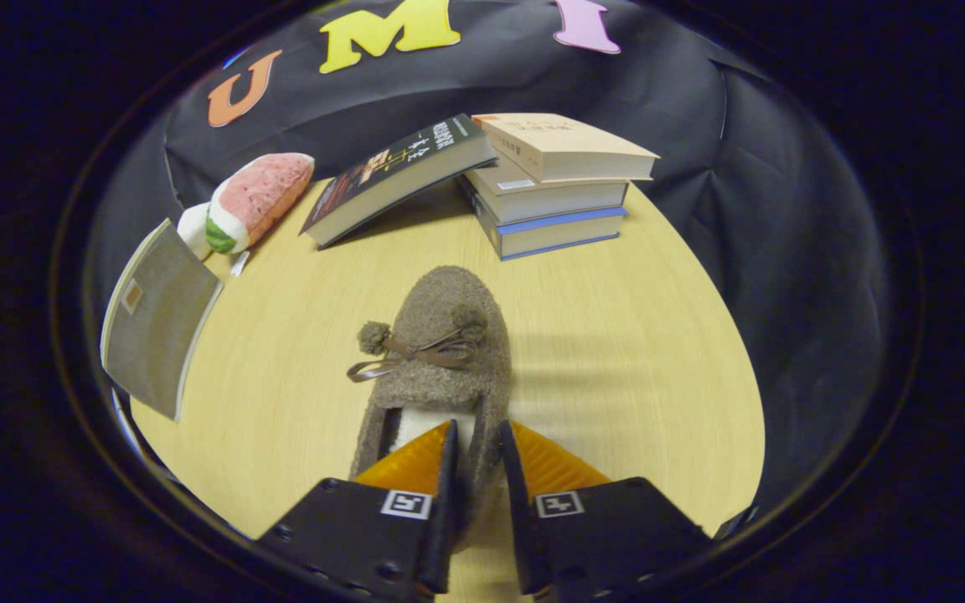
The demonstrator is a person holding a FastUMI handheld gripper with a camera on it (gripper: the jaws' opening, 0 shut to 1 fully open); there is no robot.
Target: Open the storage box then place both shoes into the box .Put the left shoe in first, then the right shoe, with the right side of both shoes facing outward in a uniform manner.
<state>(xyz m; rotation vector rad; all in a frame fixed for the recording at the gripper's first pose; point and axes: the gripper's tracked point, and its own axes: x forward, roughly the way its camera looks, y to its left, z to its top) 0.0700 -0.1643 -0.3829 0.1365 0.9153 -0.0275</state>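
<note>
Slippage was the main risk at this moment: the gripper (476, 448) pinched only the right side wall of the shoe (441, 352), one finger inside the opening and one against the outer wall, so the thin fuzzy fabric could fold or pull free as the shoe was carried. The toe pointed far, away from the fingers, and the long unsupported front could sag or swing about the pinch point, which would upset the required side-outward orientation. Whether the sole rested on the tabletop (616, 352) or hung just above it could not be told. The bow (415, 356) with two pom-poms might snag on a box edge. Count: one shoe, held between the fingers; four books, three stacked (554, 188) at the far side and one dark book (399, 176) leaning on the stack; one watermelon-slice plush toy (252, 201) at far left; one flat grey-brown panel (156, 318) at left, possibly part of the storage box.
</note>
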